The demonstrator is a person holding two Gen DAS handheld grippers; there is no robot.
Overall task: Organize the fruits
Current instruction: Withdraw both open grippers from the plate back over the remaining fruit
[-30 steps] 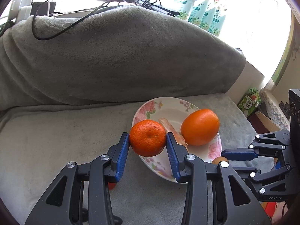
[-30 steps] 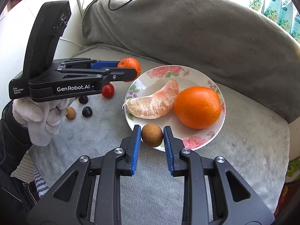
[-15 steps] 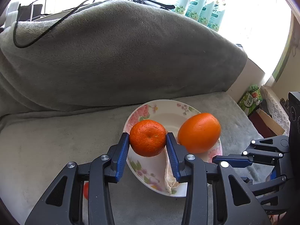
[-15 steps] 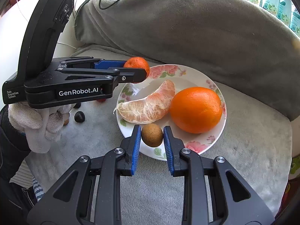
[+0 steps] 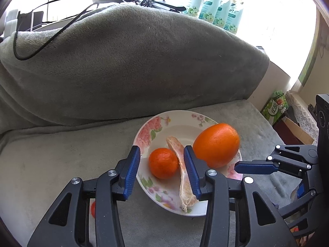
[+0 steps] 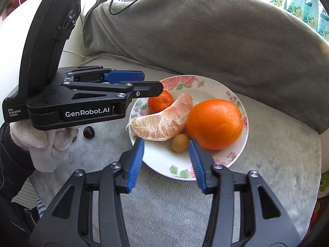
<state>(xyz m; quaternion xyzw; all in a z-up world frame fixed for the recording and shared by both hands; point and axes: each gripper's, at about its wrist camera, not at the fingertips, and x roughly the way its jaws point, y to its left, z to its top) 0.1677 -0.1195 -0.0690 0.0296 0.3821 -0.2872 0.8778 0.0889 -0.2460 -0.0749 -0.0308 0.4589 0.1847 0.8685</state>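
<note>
The floral plate [image 6: 207,83] was seen on the grey blanket [image 6: 267,144]. The small mandarin [image 5: 163,163] lay on it between the left gripper [image 5: 162,170] pads, untouched, jaws opening. The brown fruit [image 6: 180,142] sat by the big orange [image 6: 214,123] and peeled segment [image 6: 162,121], released by the right gripper [image 6: 166,156], jaws opening too.

Plate [image 6: 207,82] crowded: large orange [image 6: 214,123] blocks right side, peeled segment [image 6: 162,121] spans centre; near rim bare; grey blanket [image 6: 205,35] walls rear; right of plate free
</note>
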